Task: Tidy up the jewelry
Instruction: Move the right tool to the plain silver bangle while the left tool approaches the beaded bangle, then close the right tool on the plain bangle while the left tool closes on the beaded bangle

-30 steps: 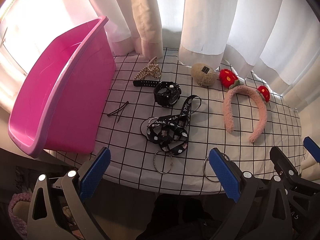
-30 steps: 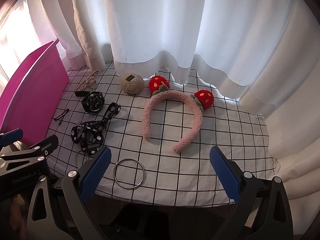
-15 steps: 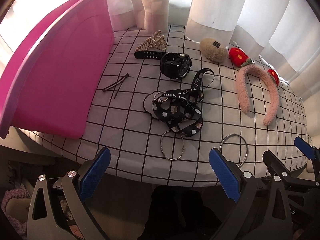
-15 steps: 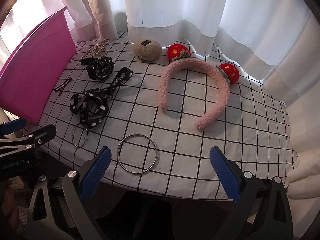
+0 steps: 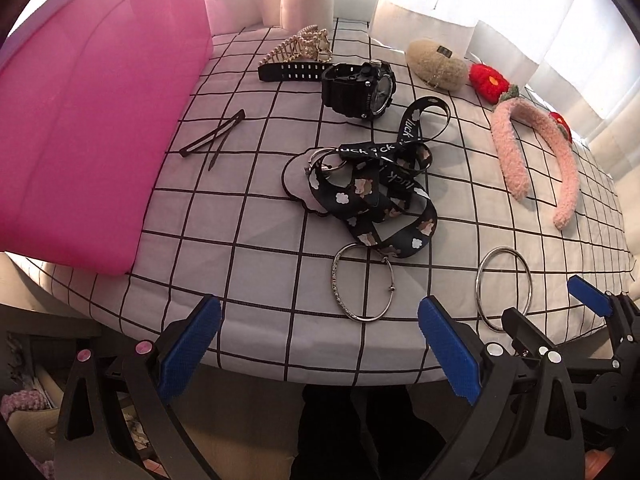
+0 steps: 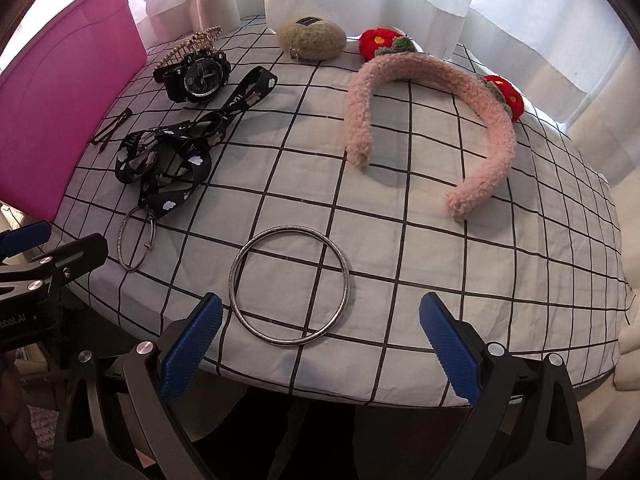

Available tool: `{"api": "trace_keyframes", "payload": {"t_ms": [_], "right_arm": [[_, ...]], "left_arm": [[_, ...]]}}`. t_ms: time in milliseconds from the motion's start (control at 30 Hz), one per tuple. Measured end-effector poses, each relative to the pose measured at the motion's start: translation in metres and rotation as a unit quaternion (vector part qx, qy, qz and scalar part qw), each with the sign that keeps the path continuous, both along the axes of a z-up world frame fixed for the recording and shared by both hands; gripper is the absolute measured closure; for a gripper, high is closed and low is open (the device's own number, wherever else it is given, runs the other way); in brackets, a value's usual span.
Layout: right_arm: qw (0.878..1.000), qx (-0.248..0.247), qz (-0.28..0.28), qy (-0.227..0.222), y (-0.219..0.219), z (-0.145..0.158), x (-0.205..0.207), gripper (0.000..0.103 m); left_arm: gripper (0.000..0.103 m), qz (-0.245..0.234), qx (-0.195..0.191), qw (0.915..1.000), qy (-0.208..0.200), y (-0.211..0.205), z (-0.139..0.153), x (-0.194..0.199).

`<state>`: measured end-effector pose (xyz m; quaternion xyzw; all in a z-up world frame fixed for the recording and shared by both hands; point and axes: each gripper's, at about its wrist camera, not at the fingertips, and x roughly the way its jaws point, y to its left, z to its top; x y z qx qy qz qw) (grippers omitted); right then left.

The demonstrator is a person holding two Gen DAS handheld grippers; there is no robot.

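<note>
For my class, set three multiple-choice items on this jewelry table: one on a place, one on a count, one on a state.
1. Where does the black watch lie?
A. in the pink bin
B. on the checked cloth, by the gold hair claw
C. on the pink headband

2. How many metal bangles lie near the front edge?
A. one
B. two
C. four

3. What is the state of the right gripper?
A. open, holding nothing
B. shut on a bangle
C. shut on the lanyard

Answers:
1 B: the watch rests on the checked cloth beside the gold hair claw, outside the pink bin.
2 B: a thin bangle and a large bangle.
3 A: its blue pads stand wide apart, with the large bangle flat on the cloth.
</note>
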<state>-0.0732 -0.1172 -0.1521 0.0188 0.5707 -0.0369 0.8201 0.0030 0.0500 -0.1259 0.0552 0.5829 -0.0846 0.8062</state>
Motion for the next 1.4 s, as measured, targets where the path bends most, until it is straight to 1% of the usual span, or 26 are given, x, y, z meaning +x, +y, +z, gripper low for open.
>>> {"api": "trace_keyframes", "payload": {"t_ms": [300, 433, 700, 867, 967, 1300, 1400], "right_arm": [[1.0, -0.026, 0.005, 0.01, 0.01, -0.02, 0.006, 0.009], [1.0, -0.023, 0.006, 0.009, 0.011, -0.023, 0.009, 0.009], [1.0, -0.009, -0.019, 0.013, -0.017, -0.023, 0.013, 0.009], [1.0, -0.009, -0.022, 0.007, -0.024, -0.023, 0.012, 0.009], [1.0, -0.009, -0.02, 0.004, -0.024, -0.022, 0.013, 0.009], [1.0, -0.01, -0.013, 0.008, -0.02, -0.023, 0.011, 0.009], [1.0, -0.01, -0.011, 0.007, -0.021, -0.023, 0.012, 0.009]], "left_arm": [[0.006, -0.005, 0.003, 1.0, -0.004, -0.002, -0.013, 0.007], [0.006, -0.008, 0.005, 0.9999, -0.007, -0.004, -0.017, 0.008], [0.006, -0.002, -0.008, 0.9998, 0.019, -0.01, -0.03, 0.01], [0.006, -0.001, 0.007, 0.9998, 0.02, -0.016, -0.037, 0.009], [0.006, 0.008, 0.009, 0.9995, 0.028, -0.017, -0.043, 0.014], [0.005, 0.018, 0.007, 0.9998, 0.003, -0.018, -0.045, 0.017], [0.007, 0.015, 0.006, 0.9999, -0.004, -0.017, -0.043, 0.012]]}}
